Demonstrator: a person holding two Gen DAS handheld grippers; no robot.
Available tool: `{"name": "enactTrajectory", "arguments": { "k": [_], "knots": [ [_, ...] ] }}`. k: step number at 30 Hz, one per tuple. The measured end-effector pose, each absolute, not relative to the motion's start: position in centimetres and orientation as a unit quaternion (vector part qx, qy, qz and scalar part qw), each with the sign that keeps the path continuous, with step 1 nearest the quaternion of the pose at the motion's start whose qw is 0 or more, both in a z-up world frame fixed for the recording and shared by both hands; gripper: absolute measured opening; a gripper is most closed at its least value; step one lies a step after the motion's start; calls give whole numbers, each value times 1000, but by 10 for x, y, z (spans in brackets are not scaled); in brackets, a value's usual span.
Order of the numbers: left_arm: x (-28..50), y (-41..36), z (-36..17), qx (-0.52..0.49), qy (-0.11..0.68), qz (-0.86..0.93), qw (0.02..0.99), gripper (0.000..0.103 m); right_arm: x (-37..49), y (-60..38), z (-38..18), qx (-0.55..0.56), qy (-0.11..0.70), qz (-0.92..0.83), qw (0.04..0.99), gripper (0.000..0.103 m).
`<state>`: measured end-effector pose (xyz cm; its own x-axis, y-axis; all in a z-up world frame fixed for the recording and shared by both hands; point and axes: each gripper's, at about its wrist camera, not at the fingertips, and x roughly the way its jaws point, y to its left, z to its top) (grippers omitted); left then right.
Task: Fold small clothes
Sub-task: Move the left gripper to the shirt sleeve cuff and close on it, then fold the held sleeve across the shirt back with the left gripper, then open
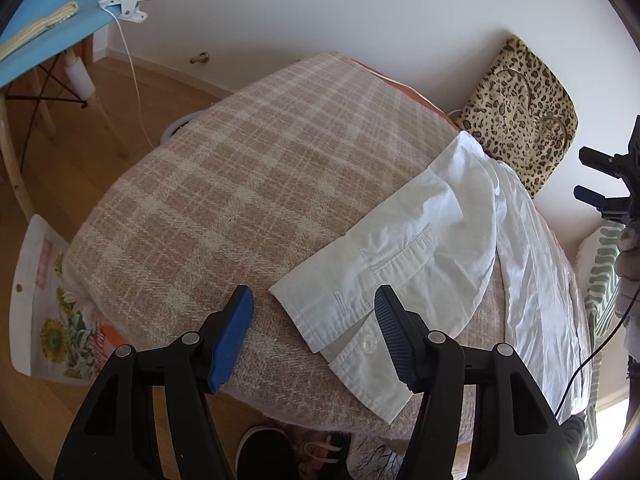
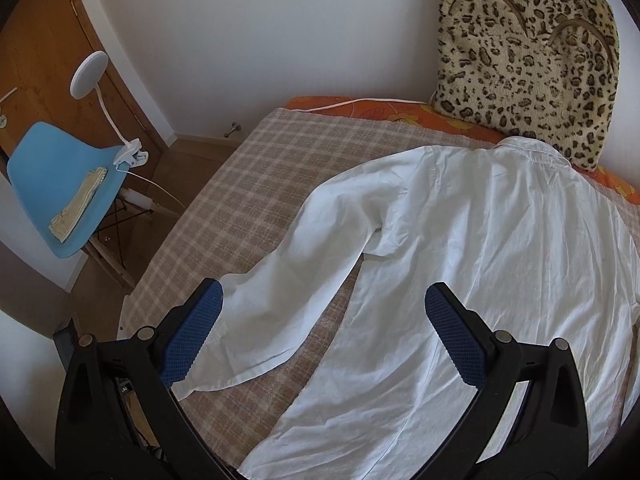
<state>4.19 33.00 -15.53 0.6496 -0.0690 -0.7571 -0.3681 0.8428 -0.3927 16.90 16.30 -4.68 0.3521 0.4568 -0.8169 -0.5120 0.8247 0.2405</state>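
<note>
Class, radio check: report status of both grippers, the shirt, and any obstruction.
Left gripper open, over the shirt cuff. Right gripper open, holding nothing. White shirt flat on plaid blanket, unfolded. Leopard cushion touches collar.

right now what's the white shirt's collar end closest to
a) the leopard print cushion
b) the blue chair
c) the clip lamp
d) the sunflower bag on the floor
a: in the right wrist view the white shirt lies spread on the plaid blanket with its collar up against the leopard print cushion.
</note>
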Motion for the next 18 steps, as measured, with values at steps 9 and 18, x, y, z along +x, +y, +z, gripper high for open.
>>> {"name": "enactTrajectory", "arguments": {
  "k": [9, 18],
  "knots": [
    [46, 335, -161, -277, 395, 61, 874, 13, 211, 253, -110, -39, 561, 277, 779, 99],
    [40, 337, -155, -303, 363, 15, 881, 5, 235, 303, -158, -99, 585, 232, 771, 93]
  ]
}}
